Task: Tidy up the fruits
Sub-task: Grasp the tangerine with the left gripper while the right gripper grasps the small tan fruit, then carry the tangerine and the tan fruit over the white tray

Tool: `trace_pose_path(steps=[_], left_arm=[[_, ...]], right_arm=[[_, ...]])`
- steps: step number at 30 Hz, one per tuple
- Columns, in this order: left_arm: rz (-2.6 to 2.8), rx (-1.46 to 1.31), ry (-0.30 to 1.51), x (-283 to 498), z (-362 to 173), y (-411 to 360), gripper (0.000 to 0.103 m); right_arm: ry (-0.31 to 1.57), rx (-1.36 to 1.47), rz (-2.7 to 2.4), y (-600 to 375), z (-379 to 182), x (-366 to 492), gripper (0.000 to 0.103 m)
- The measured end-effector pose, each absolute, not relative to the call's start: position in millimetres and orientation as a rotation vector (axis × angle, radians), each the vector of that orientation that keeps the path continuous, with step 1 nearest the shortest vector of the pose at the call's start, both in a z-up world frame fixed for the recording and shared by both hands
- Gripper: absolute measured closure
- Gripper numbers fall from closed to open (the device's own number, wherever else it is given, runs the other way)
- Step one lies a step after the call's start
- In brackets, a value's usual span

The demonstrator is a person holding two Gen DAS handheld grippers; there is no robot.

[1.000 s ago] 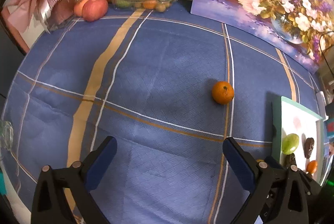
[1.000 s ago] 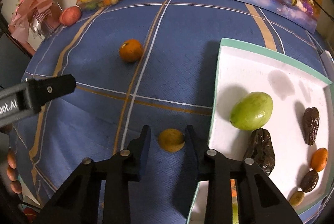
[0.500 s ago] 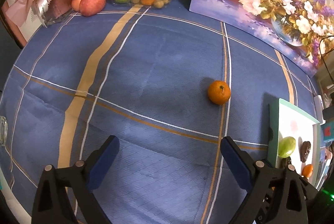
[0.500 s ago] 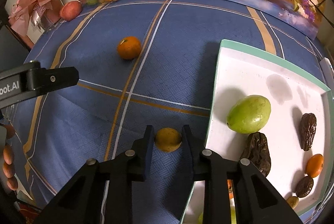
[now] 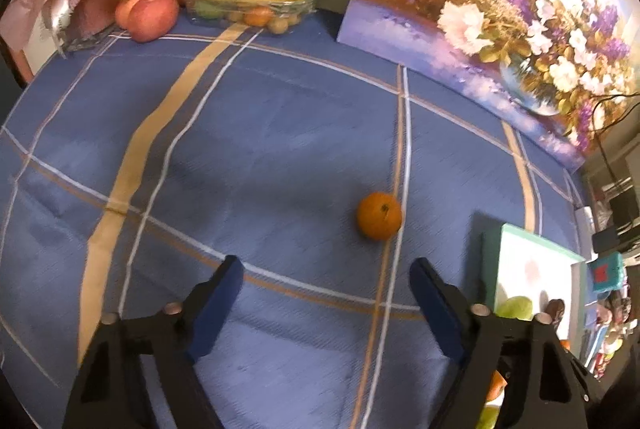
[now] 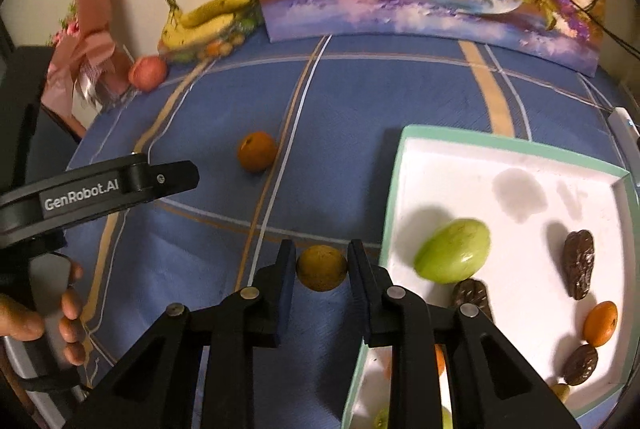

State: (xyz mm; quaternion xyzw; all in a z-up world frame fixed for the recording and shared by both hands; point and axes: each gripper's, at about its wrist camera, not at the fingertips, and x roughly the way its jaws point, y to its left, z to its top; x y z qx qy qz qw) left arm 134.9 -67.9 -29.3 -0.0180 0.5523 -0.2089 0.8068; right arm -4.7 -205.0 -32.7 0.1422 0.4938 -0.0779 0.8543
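1. The right gripper (image 6: 321, 261) was clamped on a small yellow-brown fruit (image 6: 321, 267). A pad pressed on each side of it, so the hold looked even.

2. The fruit sat just beside the near left edge of the white tray (image 6: 516, 165). I think it was just off the blue cloth (image 6: 340, 101), but the picture was a bit blurry there, so it may have been touching.

3. The tray already held a big green fruit (image 6: 453, 250), some dark wrinkly dates (image 6: 579, 263) and a little orange one (image 6: 600, 323).

4. To do this step well, the fruit needed to go up high enough to clear the tray's green rim. Bumping the rim could knock the fruit loose.

5. A good spot was the bare white part at the back of the tray. That would keep it from rolling into the green fruit.

6. The squeeze had to stay gentle. A round, soft fruit can squish or pop out.

7. The left gripper (image 5: 325, 279) hovered over the cloth with nothing between its pads. Its jaws were closing, and they had grabbed nothing.

8. An orange (image 5: 379, 215) lay alone on the cloth, ahead of the left gripper and a bit to its right. It looked like the next thing to fetch.
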Motion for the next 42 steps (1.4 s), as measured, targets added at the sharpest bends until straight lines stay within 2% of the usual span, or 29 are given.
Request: trace_pose_path(steps=[4,7,9,13,20,25,33,42], left_arm=[[-0.455,-0.038,1.169,139,-33,-77,0.026],[-0.477,-0.051,1.177,142,-39,-84,0.035],[-0.482,-0.043,1.178,143,-43,-91,0.036],[-0.493,-0.025,1.174,146,-48,-105,0.045],[-0.488,-0.013,1.165,150,-58,-119,0.054],[-0.492,-0.017,1.158,154,-62,-122,0.069],[-0.496,-0.002,1.146,153,-57,-123,0.07],[-0.524,-0.029,1.106,135,-23,-120,0.07]], right_arm=[[1.013,0.3,-0.194,-211,-28,1,0.075],[0.996,0.316,-0.208,-221,-26,1,0.075],[0.991,0.321,-0.221,-226,-25,2,0.075],[0.979,0.327,-0.236,-234,-22,2,0.076],[0.96,0.341,-0.25,-246,-18,-1,0.076],[0.957,0.346,-0.254,-252,-18,-2,0.076],[0.95,0.357,-0.265,-259,-16,-5,0.076],[0.94,0.364,-0.286,-263,-3,-16,0.076]])
